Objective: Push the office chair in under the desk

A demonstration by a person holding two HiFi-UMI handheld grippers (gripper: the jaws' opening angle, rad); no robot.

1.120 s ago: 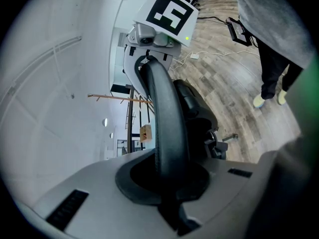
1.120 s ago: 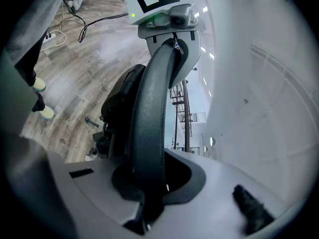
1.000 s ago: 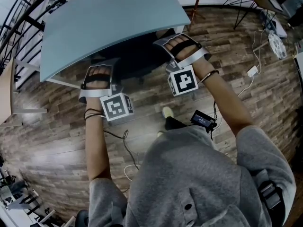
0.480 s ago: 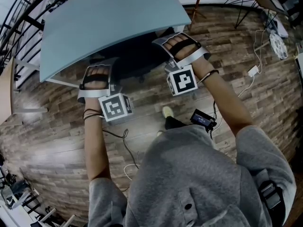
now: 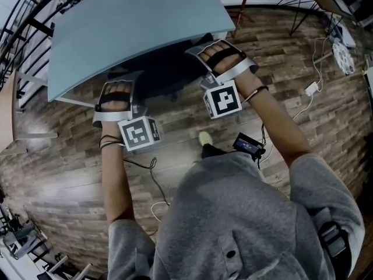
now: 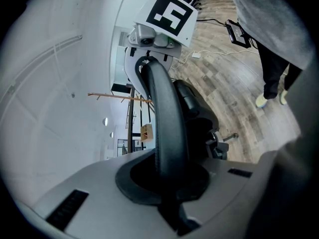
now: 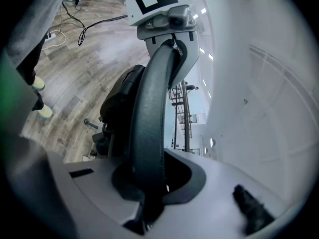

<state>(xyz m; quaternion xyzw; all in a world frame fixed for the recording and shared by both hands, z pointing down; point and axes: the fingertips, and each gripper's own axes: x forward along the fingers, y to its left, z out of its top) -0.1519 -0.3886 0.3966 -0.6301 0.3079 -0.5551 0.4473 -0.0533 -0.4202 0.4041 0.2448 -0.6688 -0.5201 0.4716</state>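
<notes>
In the head view the black office chair [image 5: 166,72] stands partly beneath the pale blue desk top [image 5: 134,25]. My left gripper [image 5: 118,85] and right gripper [image 5: 214,48] sit side by side at the desk's near edge. In the left gripper view my left gripper [image 6: 167,183] is shut on the chair's dark curved backrest rim [image 6: 167,108], and the rim runs on to the right gripper [image 6: 154,39]. My right gripper [image 7: 147,188] is shut on the same rim [image 7: 149,108] in its own view, with the left gripper [image 7: 167,19] at the far end.
Wood-plank floor [image 5: 303,45] surrounds the desk. Cables [image 5: 148,171] and a white power adapter [image 5: 310,87] lie on it. The person's feet [image 6: 269,98] stand just behind the chair. Black metal racks [image 5: 23,16] line the left side.
</notes>
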